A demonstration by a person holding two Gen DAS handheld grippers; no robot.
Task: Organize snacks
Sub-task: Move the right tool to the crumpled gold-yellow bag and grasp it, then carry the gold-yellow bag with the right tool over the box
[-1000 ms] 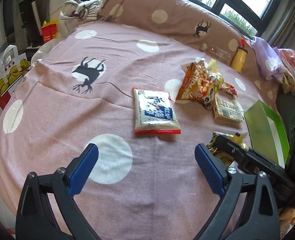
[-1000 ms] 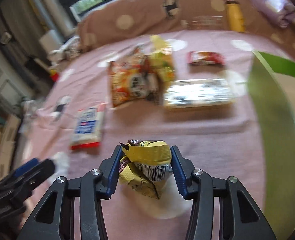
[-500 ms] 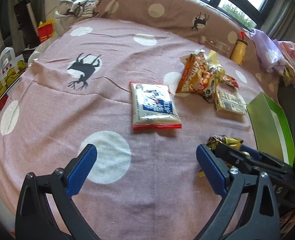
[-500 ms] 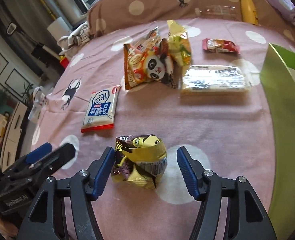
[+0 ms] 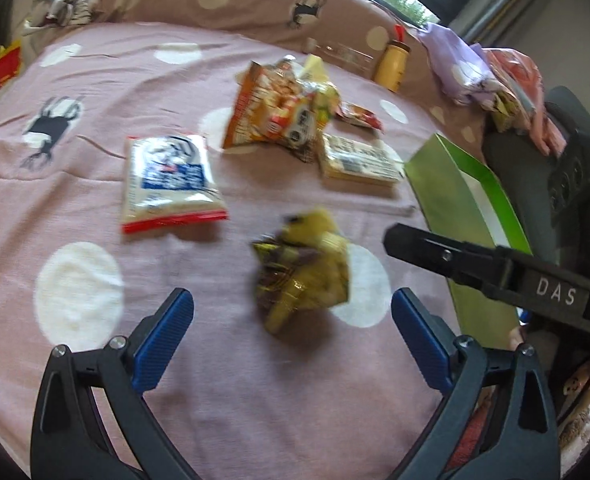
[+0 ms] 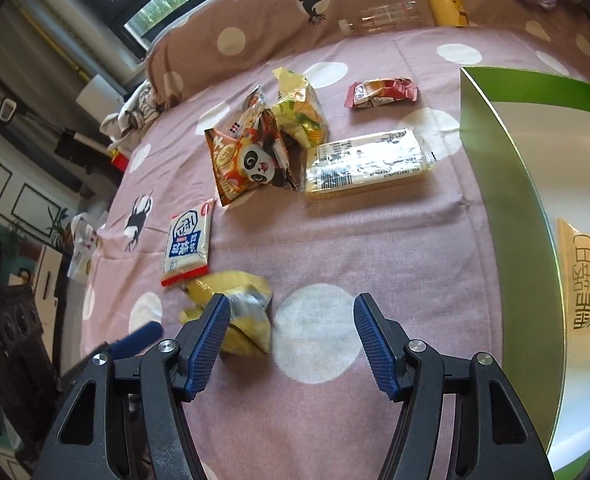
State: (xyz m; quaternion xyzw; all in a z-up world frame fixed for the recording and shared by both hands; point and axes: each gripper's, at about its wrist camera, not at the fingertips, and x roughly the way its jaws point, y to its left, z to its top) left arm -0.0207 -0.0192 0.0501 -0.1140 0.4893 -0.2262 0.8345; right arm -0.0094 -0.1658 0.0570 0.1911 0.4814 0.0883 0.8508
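The bed (image 6: 375, 240), under its pink spotted cover, fills both views ahead of the grippers. To the right of the right gripper (image 6: 291, 340) stands the green box (image 6: 507, 184), its white inside already holding one orange-yellow packet (image 6: 583, 280). Farther ahead lie the loose snacks: a clear-wrapped biscuit pack (image 6: 367, 164), a panda crisp bag (image 6: 247, 160), a yellow-green bag (image 6: 299, 116), a small red wrapper (image 6: 383, 90), and, off to the left, a white and blue packet (image 6: 187, 248).

A second ago the right gripper was pinching the crumpled yellow snack bag (image 5: 303, 272). Its jaws have just been opening, and now they stand spread with nothing between them; the bag lies on the bed just left of its left finger.

The left gripper (image 5: 293, 336) is spread wide too, and the bag has come to sit ahead of it, between its fingers' lines but untouched.

It reads as a handover, or a fresh approach from the other hand: the bag is outside the box, so that snack is not yet sorted, like the five beyond it.
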